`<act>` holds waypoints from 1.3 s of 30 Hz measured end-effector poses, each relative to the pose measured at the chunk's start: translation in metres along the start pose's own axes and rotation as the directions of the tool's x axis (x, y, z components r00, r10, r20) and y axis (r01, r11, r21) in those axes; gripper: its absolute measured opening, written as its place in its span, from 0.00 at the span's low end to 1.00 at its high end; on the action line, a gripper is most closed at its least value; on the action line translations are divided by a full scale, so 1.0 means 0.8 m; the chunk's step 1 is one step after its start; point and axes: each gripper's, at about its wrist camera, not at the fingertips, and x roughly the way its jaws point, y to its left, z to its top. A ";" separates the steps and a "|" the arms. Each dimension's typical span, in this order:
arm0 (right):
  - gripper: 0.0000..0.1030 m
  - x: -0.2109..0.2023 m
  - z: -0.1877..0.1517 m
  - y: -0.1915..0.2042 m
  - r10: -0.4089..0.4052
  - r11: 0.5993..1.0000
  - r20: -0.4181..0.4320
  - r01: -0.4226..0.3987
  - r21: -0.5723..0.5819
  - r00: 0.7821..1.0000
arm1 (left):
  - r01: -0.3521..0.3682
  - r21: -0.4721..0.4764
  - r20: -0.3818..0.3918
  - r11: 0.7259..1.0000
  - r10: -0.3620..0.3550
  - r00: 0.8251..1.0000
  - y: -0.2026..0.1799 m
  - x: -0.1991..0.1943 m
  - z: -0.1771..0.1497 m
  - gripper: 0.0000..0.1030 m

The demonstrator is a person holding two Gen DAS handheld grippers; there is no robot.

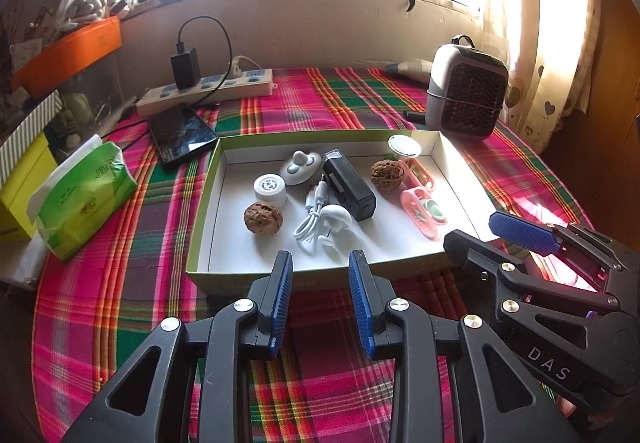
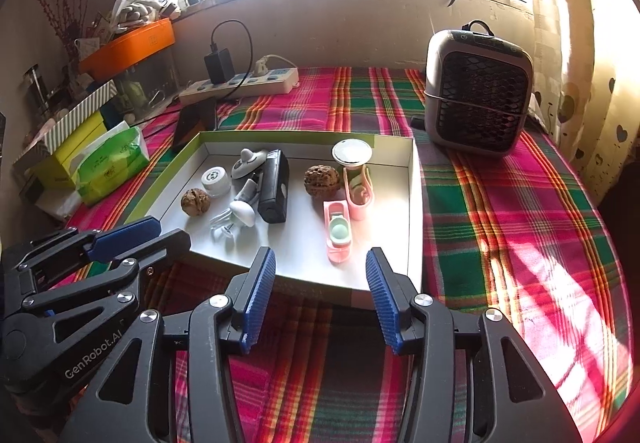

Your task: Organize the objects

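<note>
Both claws hover released and carrying nothing over the plaid-covered bench (image 2: 500, 203), side by side at the near edge of the shallow box (image 1: 208, 203). Just ahead of the left claw (image 1: 320, 297) lie a white cable (image 1: 316, 221), a black device (image 1: 350, 185) and a walnut (image 1: 263, 217). Ahead of the right claw (image 2: 320, 297) lies a pink case (image 2: 339, 233), with a second walnut (image 2: 322, 181) beyond it.

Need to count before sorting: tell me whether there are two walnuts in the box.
Yes, one walnut lies near the box's left wall and a second walnut sits toward the right, beside the pink items.
</note>
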 end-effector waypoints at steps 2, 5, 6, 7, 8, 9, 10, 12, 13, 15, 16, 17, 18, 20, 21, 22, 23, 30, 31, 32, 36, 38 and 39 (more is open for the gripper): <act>0.47 -0.006 -0.003 0.002 -0.005 1.000 0.009 0.005 -0.005 1.000 | -0.011 0.002 0.015 1.000 0.011 1.000 -0.001 -0.007 -0.005 0.27; 0.47 -0.014 -0.009 0.006 -0.016 1.000 0.019 0.017 -0.009 1.000 | -0.022 0.008 0.023 1.000 0.022 1.000 -0.002 -0.015 -0.013 0.27; 0.47 -0.016 -0.011 0.006 -0.019 1.000 0.020 0.019 -0.008 1.000 | -0.023 0.008 0.024 1.000 0.023 0.999 -0.002 -0.017 -0.016 0.27; 0.47 -0.019 -0.014 0.007 -0.020 1.000 0.022 0.020 -0.007 1.000 | -0.024 0.005 0.023 1.000 0.024 0.999 -0.001 -0.019 -0.019 0.27; 0.47 -0.021 -0.017 0.007 -0.020 1.000 0.023 0.021 -0.006 1.000 | -0.033 0.005 0.026 0.999 0.033 0.999 -0.001 -0.021 -0.022 0.27; 0.47 -0.023 -0.020 0.008 -0.020 1.000 0.023 0.020 -0.007 1.000 | -0.042 0.007 0.032 0.999 0.042 0.999 -0.001 -0.024 -0.025 0.27; 0.47 -0.025 -0.023 0.009 -0.021 1.000 0.022 0.021 -0.008 1.000 | -0.045 0.005 0.032 0.999 0.045 0.998 0.000 -0.025 -0.028 0.27; 0.47 -0.027 -0.030 0.011 -0.030 1.000 0.016 0.030 -0.009 0.999 | -0.045 -0.002 0.029 0.999 0.045 0.999 0.002 -0.029 -0.034 0.27; 0.47 -0.028 -0.033 0.011 -0.032 0.999 0.012 0.032 -0.008 0.999 | -0.046 -0.003 0.028 0.999 0.046 0.999 0.002 -0.030 -0.037 0.27; 0.47 -0.029 -0.039 0.011 -0.035 0.999 0.003 0.035 -0.006 0.999 | -0.047 -0.007 0.023 0.999 0.048 0.999 0.002 -0.032 -0.044 0.27; 0.47 -0.030 -0.042 0.012 -0.034 0.999 0.001 0.034 -0.005 0.999 | -0.047 -0.007 0.020 0.999 0.047 0.999 0.002 -0.033 -0.047 0.27; 0.47 -0.031 -0.045 0.012 -0.034 0.999 0.001 0.034 -0.002 0.999 | -0.047 -0.009 0.015 0.999 0.047 0.999 0.002 -0.033 -0.051 0.27; 0.47 -0.032 -0.048 0.012 -0.034 0.999 0.000 0.034 0.000 0.999 | -0.049 -0.010 0.010 0.999 0.049 0.999 0.002 -0.033 -0.054 0.27; 0.47 -0.033 -0.054 0.012 -0.039 0.999 -0.005 0.039 0.003 0.999 | -0.051 -0.012 0.001 0.999 0.051 0.999 0.002 -0.033 -0.062 0.27; 0.47 -0.033 -0.057 0.012 -0.042 0.999 -0.010 0.042 0.005 0.999 | -0.054 -0.014 -0.002 0.998 0.054 0.999 0.003 -0.033 -0.066 0.27; 0.47 -0.032 -0.061 0.012 -0.045 0.999 -0.017 0.045 0.005 0.999 | -0.055 -0.016 -0.009 0.998 0.054 0.998 0.003 -0.032 -0.069 0.27; 0.47 -0.031 -0.064 0.012 -0.048 0.999 -0.025 0.049 0.005 0.999 | -0.054 -0.020 -0.015 0.998 0.054 0.998 0.004 -0.032 -0.073 0.27; 0.47 -0.034 -0.085 0.011 -0.055 0.998 -0.050 0.055 0.015 0.997 | -0.069 -0.028 -0.022 0.997 0.068 0.997 0.008 -0.038 -0.086 0.27; 0.47 -0.034 -0.087 0.011 -0.054 0.998 -0.051 0.055 0.016 0.997 | -0.068 -0.029 -0.022 0.997 0.068 0.997 0.008 -0.039 -0.088 0.27; 0.47 -0.035 -0.089 0.012 -0.057 0.998 -0.053 0.057 0.015 0.997 | -0.070 -0.030 -0.026 0.997 0.069 0.997 0.009 -0.039 -0.091 0.27; 0.47 -0.036 -0.097 0.013 -0.063 0.998 -0.064 0.065 0.015 0.996 | -0.070 -0.041 -0.045 0.997 0.069 0.997 0.011 -0.038 -0.101 0.27; 0.47 -0.036 -0.100 0.013 -0.076 0.997 -0.071 0.077 0.013 0.995 | -0.066 -0.041 -0.051 0.997 0.064 0.997 0.010 -0.038 -0.106 0.27; 0.47 -0.036 -0.101 0.012 -0.083 0.996 -0.073 0.084 0.014 0.994 | -0.066 -0.044 -0.054 0.997 0.063 0.997 0.010 -0.038 -0.108 0.27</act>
